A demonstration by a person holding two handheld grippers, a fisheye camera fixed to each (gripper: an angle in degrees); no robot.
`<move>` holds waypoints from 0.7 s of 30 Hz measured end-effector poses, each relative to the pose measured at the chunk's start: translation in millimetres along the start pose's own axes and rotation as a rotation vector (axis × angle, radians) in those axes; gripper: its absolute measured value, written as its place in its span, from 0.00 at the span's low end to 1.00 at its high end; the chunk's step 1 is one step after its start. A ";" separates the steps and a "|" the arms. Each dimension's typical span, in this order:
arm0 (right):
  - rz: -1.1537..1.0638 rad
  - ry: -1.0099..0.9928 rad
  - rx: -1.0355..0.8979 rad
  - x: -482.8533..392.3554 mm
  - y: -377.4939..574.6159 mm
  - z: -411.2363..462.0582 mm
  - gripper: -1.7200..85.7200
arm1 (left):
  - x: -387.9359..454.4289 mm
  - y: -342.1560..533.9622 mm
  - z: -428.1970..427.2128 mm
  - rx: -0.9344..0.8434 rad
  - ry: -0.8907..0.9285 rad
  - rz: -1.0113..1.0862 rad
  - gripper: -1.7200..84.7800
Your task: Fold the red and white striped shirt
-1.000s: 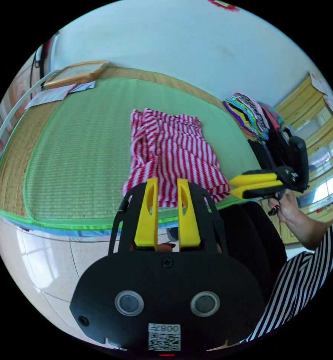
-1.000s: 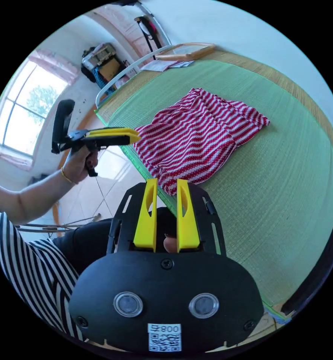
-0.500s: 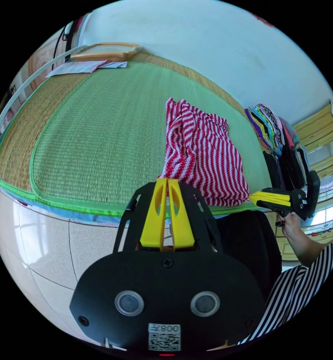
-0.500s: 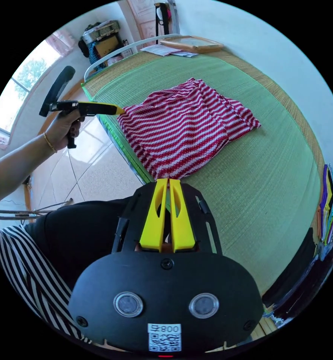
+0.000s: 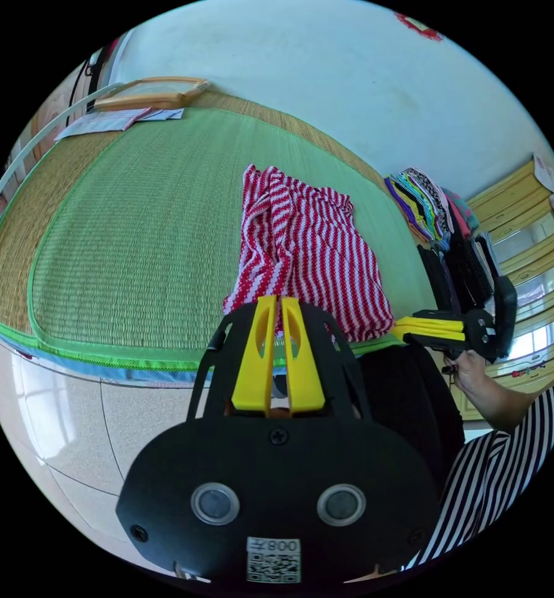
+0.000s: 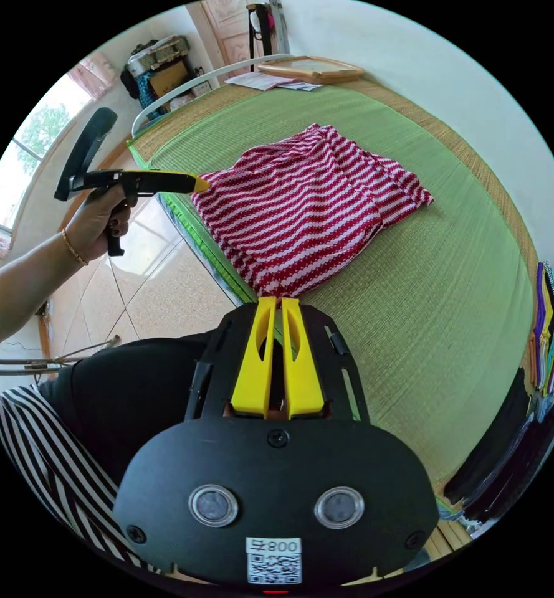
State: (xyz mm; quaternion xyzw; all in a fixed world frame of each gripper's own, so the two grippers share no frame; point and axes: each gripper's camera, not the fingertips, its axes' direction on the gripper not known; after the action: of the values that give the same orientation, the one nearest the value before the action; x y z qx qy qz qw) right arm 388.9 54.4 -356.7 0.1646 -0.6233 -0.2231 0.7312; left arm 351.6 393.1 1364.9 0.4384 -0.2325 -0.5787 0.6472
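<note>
Nearest to the person, both pairs of tongs sit at the bed's near edge, each clenched on a near corner of the red and white striped shirt (image 6: 314, 205). The left tongs (image 5: 275, 306) have their yellow jaws pressed together with striped cloth coming out at the tips; in the right gripper view the same tongs (image 6: 199, 183) reach the shirt's other near corner from the side. The right tongs (image 6: 277, 305) pinch the hem point that hangs toward the edge, and from the left gripper view they (image 5: 398, 329) meet the cloth at its near right corner, though the bite itself is too small there to be sure of.

From both pairs the shirt lies straight ahead, its long axis running away from the person across the bed toward the wall. So the fold, as I judge it, turns on carrying the near hem forward over the far part; neither hand is plainly nearer.

The fabric is a soft knit, limp, with loose ridges along its left side. Under it is a green woven mat (image 6: 451, 261), ribbed, with a bright green bound edge. Beyond, a stack of folded clothes (image 5: 429, 202) sits against the pale wall (image 5: 326, 68).
</note>
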 end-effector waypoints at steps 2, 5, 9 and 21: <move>-0.042 0.035 0.005 -6.0 7.1 -10.3 0.03 | 0.1 2.4 3.7 -0.024 -0.021 0.002 0.03; -0.090 0.060 -0.008 -6.9 21.3 -20.1 0.03 | 2.6 9.8 11.2 -0.060 -0.017 0.019 0.02; -0.111 0.045 -0.014 -6.0 35.2 -23.6 0.02 | 9.2 19.8 14.7 -0.058 0.002 0.005 0.02; -0.133 0.048 -0.029 -13.8 46.1 0.5 0.02 | 41.9 48.2 14.0 -0.055 -0.006 -0.014 0.04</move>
State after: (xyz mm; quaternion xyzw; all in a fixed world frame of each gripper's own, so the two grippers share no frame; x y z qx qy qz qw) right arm 392.3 100.7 -344.3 0.2005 -0.5899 -0.2761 0.7318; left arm 375.9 346.3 1403.6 0.4201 -0.2155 -0.5908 0.6542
